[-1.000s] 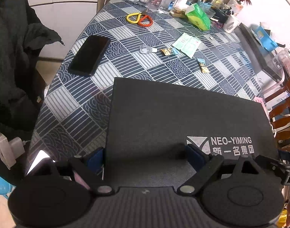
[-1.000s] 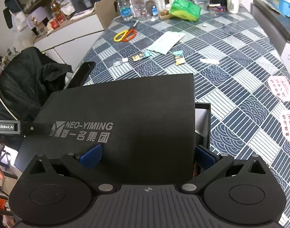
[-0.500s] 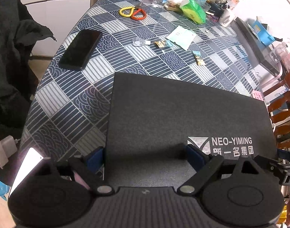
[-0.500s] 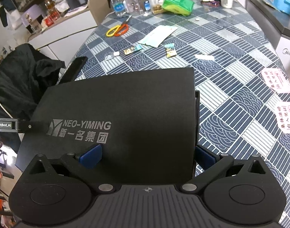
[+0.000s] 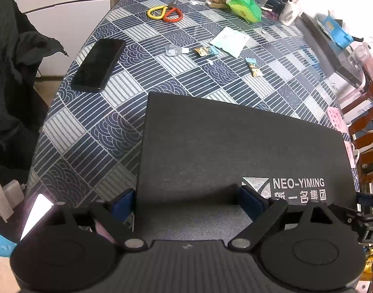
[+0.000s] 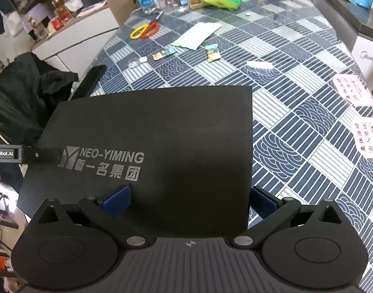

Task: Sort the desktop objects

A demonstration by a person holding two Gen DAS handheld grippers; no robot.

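A flat black box lid point(image 5: 235, 146) printed NEO-YIMING hangs over the near part of the patterned table point(image 5: 93, 134). My left gripper point(image 5: 186, 202) is shut on its near left corner, one blue finger point(image 5: 251, 202) on top and the other point(image 5: 122, 205) just outside the left edge. My right gripper point(image 6: 190, 200) is shut on the lid point(image 6: 149, 127) at the near right corner, with a finger point(image 6: 116, 200) on top and the other point(image 6: 263, 204) past the right edge. What lies beneath the lid is hidden.
On the table lie a black phone point(image 5: 98, 64), yellow and orange scissors point(image 5: 164, 13), candy wrappers point(image 5: 204, 51), a paper packet point(image 5: 230, 41) and pink slips point(image 6: 352, 92). Bottles and a green bag point(image 5: 245, 6) crowd the far end. A chair with a dark coat point(image 5: 10, 73) stands left.
Both grippers have risen a little with the lid between them. The box base that showed under the lid's right edge a second ago is out of sight.
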